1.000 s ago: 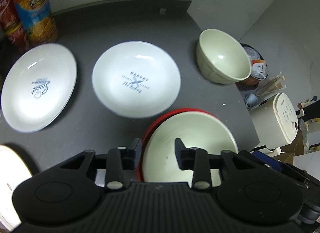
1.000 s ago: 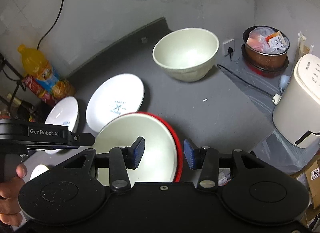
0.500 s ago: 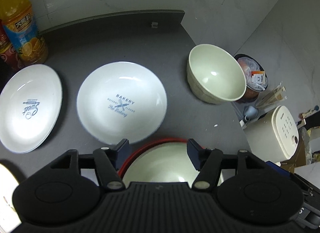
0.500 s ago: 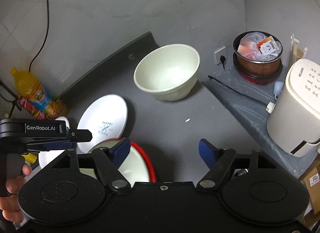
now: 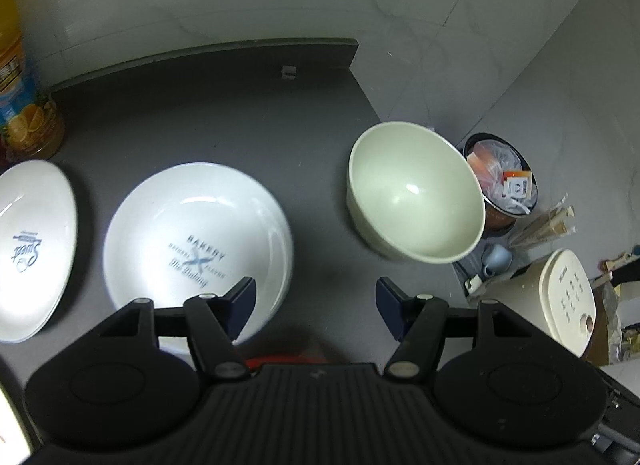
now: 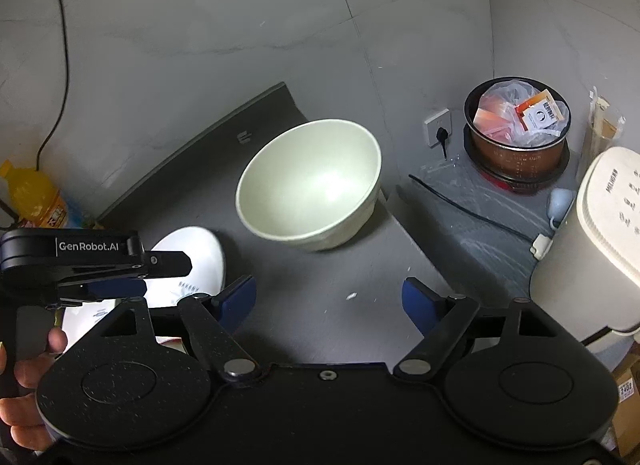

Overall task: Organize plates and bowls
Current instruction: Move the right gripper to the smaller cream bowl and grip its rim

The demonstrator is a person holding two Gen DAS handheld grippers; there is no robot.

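A cream bowl (image 5: 416, 197) stands at the right edge of the dark counter (image 5: 224, 113); it also shows in the right wrist view (image 6: 310, 185). A white "Bakery" plate (image 5: 192, 241) lies mid-counter, with a white "Sweet" plate (image 5: 32, 241) to its left. A red-rimmed bowl (image 5: 276, 359) is only a sliver under the left gripper. My left gripper (image 5: 316, 301) is open and empty, raised above the counter. My right gripper (image 6: 328, 299) is open and empty, short of the cream bowl. The left gripper's body (image 6: 80, 257) shows at the left of the right wrist view.
An orange juice bottle (image 5: 20, 85) stands at the back left. Past the counter's right edge sit a rice cooker pot with packets (image 6: 518, 133), a white appliance (image 6: 592, 249), a cable (image 6: 472, 205) and a wall socket (image 6: 438, 127).
Both grippers opened, let go of the red-rimmed bowl and pulled back and up. That bowl has dropped almost out of view beneath them.
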